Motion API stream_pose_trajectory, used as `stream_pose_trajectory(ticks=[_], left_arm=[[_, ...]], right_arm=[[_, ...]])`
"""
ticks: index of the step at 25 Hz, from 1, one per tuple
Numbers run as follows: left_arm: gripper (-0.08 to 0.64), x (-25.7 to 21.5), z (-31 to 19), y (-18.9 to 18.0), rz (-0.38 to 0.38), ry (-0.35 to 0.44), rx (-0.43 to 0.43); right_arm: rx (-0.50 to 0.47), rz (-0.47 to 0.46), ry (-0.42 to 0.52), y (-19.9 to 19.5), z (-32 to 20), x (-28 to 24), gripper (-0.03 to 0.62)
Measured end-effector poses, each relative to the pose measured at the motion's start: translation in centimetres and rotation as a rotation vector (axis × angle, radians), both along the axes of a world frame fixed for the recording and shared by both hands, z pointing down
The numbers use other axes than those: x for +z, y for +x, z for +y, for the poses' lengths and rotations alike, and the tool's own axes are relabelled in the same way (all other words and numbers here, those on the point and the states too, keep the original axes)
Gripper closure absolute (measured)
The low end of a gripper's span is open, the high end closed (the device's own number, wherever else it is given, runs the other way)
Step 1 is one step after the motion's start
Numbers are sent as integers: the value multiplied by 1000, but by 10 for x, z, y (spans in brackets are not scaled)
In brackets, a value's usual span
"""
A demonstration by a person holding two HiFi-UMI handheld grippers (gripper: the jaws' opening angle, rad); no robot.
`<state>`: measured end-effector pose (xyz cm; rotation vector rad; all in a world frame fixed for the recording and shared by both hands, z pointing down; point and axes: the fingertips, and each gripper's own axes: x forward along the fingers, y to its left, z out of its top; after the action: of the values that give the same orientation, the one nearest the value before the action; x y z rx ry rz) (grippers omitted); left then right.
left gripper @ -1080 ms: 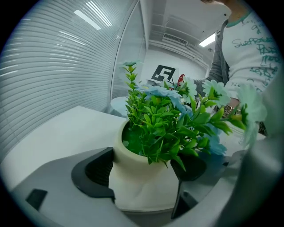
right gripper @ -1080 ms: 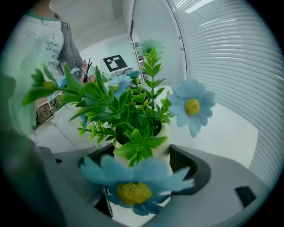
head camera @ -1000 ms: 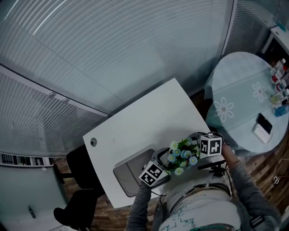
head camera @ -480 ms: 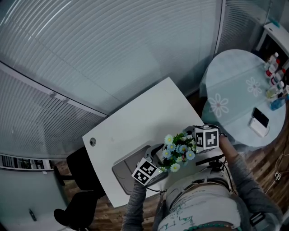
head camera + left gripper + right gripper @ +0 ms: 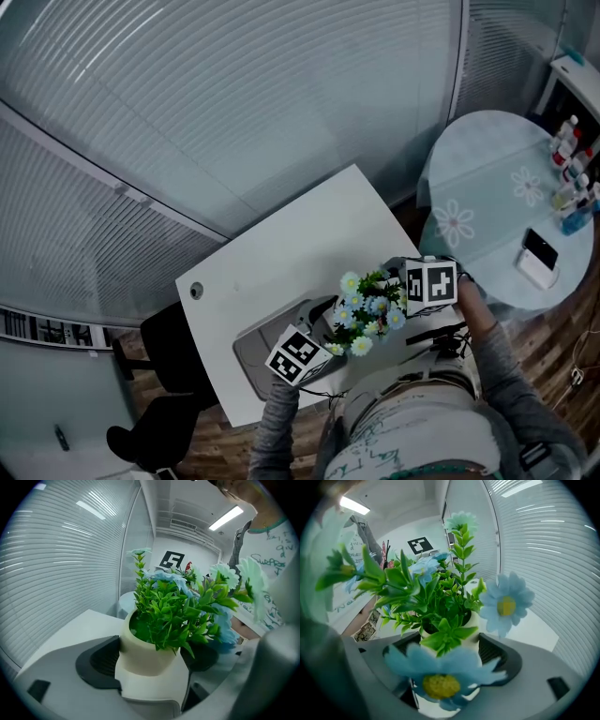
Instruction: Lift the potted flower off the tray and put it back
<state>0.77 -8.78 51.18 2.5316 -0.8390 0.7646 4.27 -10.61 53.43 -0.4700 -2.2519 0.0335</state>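
The potted flower [image 5: 366,311] was held between both grippers by the desk's [image 5: 281,253] near edge, just right of the gray tray [image 5: 258,361], which lay on the near left part of the desk. Whether its base touched anything could not be told from the head view. The left gripper [image 5: 323,339] came at it from the tray side and the right gripper [image 5: 405,287] from the opposite side, their marker cubes flanking the blooms.

In the left gripper view, the 2 dark pads [image 5: 96,663] were clenched on the cream pot [image 5: 140,651], 1 on each side of its wall, with green leaves and pale blue flowers spilling over the rim. The right gripper view showed the same grasp: its 2 pads [image 5: 506,658] pressed against the pot, which was partly hidden behind a blue bloom [image 5: 440,677] close to the lens.

A round grommet [image 5: 196,291] sat near the desk's far left corner. A round table [image 5: 487,206] with a daisy print stood off the desk's right side.
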Motion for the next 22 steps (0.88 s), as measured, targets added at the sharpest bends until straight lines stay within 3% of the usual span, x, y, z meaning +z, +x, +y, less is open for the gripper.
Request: stream_pose_trajectory(ticks=[13,22], left_arm=[[149,-18,5,17,-24,24,-47],[149,-27,7,29,-33,46,-152]], right_arm=[[-37,-37,4,17,4,-14,222],[-131,-46,23,25,2,-22,222]])
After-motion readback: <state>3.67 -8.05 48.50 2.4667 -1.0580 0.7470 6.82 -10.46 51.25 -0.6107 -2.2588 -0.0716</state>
